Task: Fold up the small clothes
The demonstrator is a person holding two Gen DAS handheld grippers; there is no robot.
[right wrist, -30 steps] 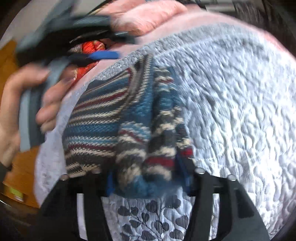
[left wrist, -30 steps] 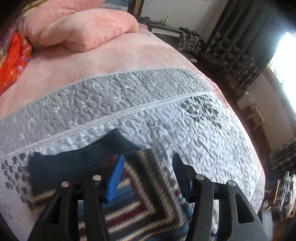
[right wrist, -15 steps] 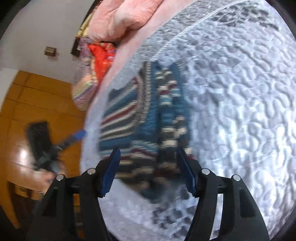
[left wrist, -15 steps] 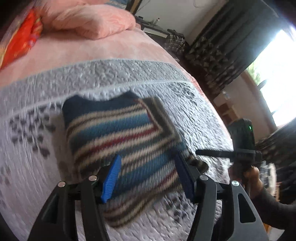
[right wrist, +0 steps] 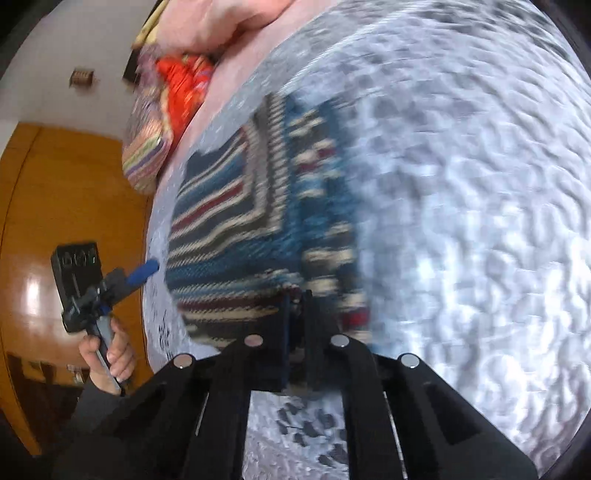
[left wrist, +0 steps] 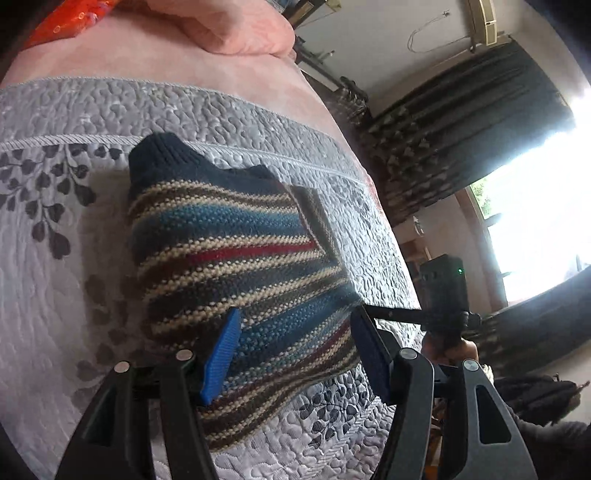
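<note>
- Left wrist view: striped knit sweater (left wrist: 236, 258) lay folded into a compact block on the grey quilted bedspread (left wrist: 55, 295), sleeve flap tucked across its 3 o'clock side, navy neckband at 12 o'clock.
- Left tongs (left wrist: 291, 354) were released, blue pads spread wide and hovering over the sweater's 6 o'clock edge, nothing between them.
- Right tongs (right wrist: 295, 325) were clenched, pads almost together on the sweater's near hem at 6 o'clock; frame is motion-blurred, so whether fabric is really pinched can't be told for sure, but it looked grasped.
- Right wrist view showed the other handheld unit and the person's hand (right wrist: 109, 350) at 8 o'clock, off the bed edge.
- Progress judged: sleeves and sides folded in already; likely left is one more fold of the bottom half up toward the neckband, or just squaring it and setting it aside. Mid-to-late stage.
- Pink pillow (left wrist: 229, 29) and red-orange cloth (right wrist: 184, 85) sat at 12 o'clock, well apart from the sweater.
- No readable brand, label or writing anywhere.
</note>
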